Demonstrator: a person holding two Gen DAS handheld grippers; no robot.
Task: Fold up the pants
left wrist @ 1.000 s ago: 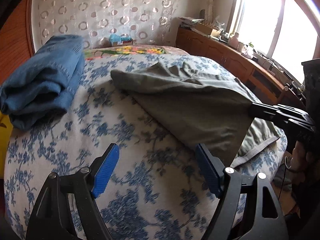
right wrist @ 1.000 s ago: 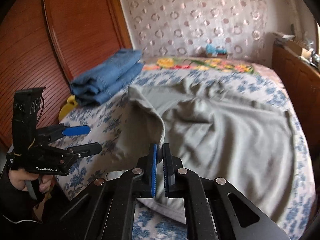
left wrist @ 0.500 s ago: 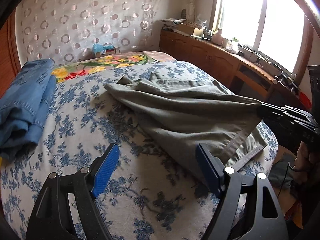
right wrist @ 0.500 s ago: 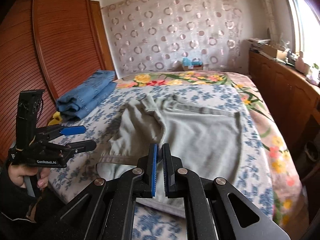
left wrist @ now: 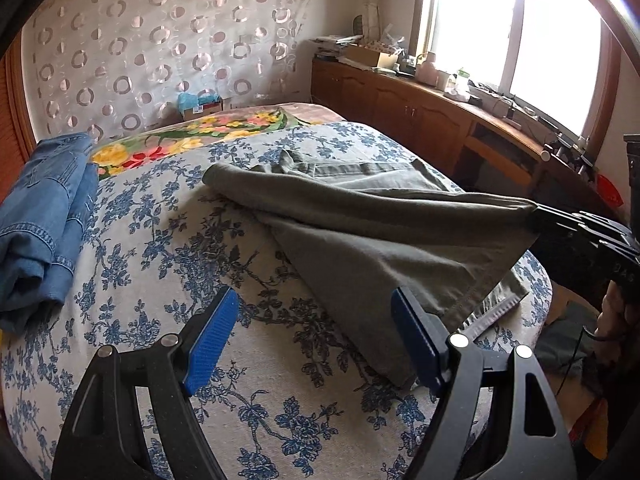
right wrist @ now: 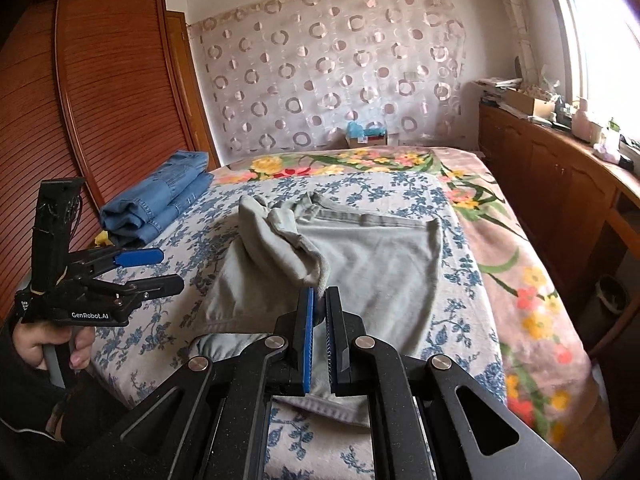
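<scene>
Grey-green pants (right wrist: 372,256) lie on the blue-flowered bedspread (right wrist: 192,248), waistband toward the headboard. My right gripper (right wrist: 318,312) is shut on a pant leg's hem and holds that leg lifted and stretched back over the rest; in the left wrist view the fabric (left wrist: 380,240) runs taut to the right gripper (left wrist: 538,216). My left gripper (left wrist: 316,336) is open and empty, low over the bedspread near the pants' lower left edge; it also shows in the right wrist view (right wrist: 160,266).
Folded blue jeans (left wrist: 44,216) sit on the bed's left side by the wooden wardrobe (right wrist: 112,92). A floral blanket (right wrist: 500,240) covers the bed's far and right parts. A wooden cabinet (left wrist: 420,120) with clutter runs under the window.
My right gripper has pulled the held pant leg back toward the bed's foot, stretching it taut. The left view swung right, away from the jeans; its jaws stayed open.
</scene>
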